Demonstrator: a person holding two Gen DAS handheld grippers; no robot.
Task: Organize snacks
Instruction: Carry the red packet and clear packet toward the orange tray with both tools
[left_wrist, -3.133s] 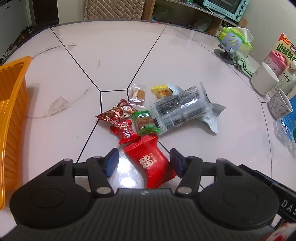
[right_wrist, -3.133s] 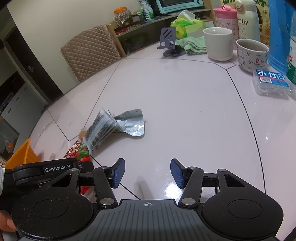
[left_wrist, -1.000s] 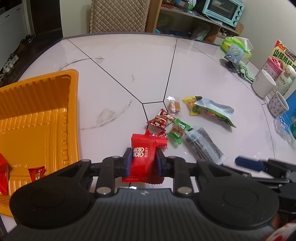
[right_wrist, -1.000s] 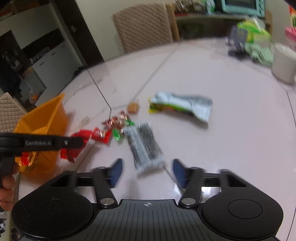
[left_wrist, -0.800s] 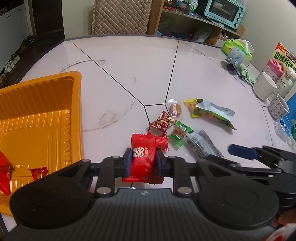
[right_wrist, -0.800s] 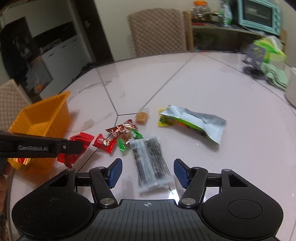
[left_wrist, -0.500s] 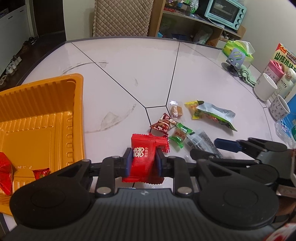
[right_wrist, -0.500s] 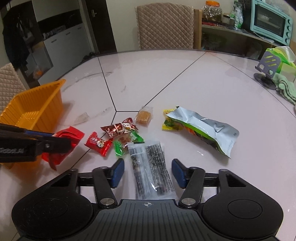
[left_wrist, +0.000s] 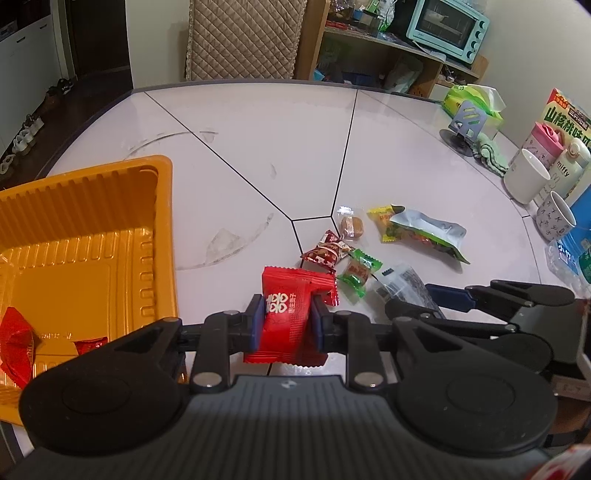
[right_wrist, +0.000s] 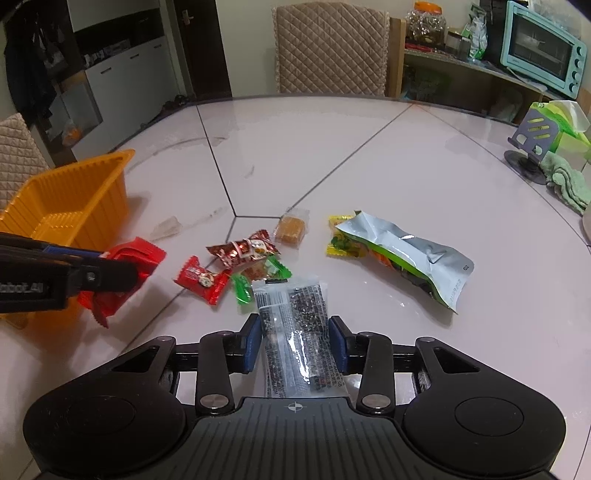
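Left claw (left_wrist: 286, 325): clamped on a large red foil snack packet with white characters (left_wrist: 286, 321), held upright by its middle and clear of the counter; judged to be carried toward the tray, since that is where sorted pieces already lie.

Right claw (right_wrist: 293, 345): jaws closing around a clear plastic packet of dark seeds with a barcode label (right_wrist: 295, 332). The packet lies flat between the pads; the blue pads sit just beside its long edges, and firm pressure is not yet evident. The approach along the packet's length suits a pinch across its narrow width.

Orange ribbed plastic tray (left_wrist: 92, 236): on the counter's left side, holding a crumpled red wrapper (left_wrist: 14, 343) and a small red candy (left_wrist: 90, 345) near its front corner.

White tiled counter (left_wrist: 258, 147): carries the unsorted items, clustered near the meeting of the dark seams.
- Small red wrapped candy (right_wrist: 201, 278), near the seed packet.
- Brown-red twisted candy wrapper (right_wrist: 243, 249).
- Green wrapped candy (right_wrist: 258, 277), touching the seed packet's far end.
- Clear-wrapped brown cube sweet (right_wrist: 290, 225), apart from the cluster.
- Yellow sachet (right_wrist: 341, 236), partly under the silver pouch.
- Silver foil pouch with green print (right_wrist: 406, 254), the largest item, lying to the right.

Progress, judged: early; most snacks remain outside the tray.
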